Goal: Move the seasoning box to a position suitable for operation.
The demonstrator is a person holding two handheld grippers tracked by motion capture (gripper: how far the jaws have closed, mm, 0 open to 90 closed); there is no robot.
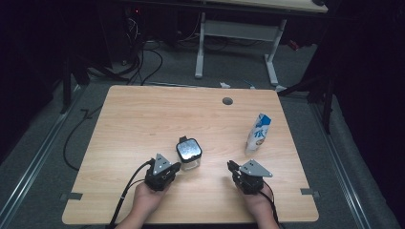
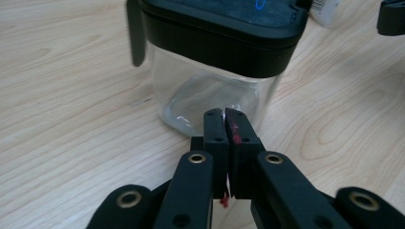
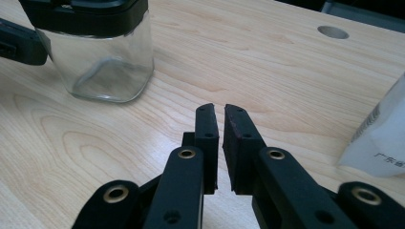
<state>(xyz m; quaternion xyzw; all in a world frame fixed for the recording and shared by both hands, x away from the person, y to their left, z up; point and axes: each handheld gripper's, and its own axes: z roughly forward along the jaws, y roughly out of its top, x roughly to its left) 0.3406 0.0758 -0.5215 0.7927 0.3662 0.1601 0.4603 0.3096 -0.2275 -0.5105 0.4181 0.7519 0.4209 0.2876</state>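
Both grippers empty | left gripper (image 1: 175,166) closed beside jar (image 1: 189,153) near front edge — right gripper (image 1: 231,166) barely parted | jaws are best opened wide before jar is gripped

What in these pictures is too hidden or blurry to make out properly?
- Glass jar: left gripper view's top edge cuts off its black lid; contents, if any, unclear.
- Carton: right gripper view's right edge cuts it; its print is too small to read in the high view.
- Floor clutter: too dark.
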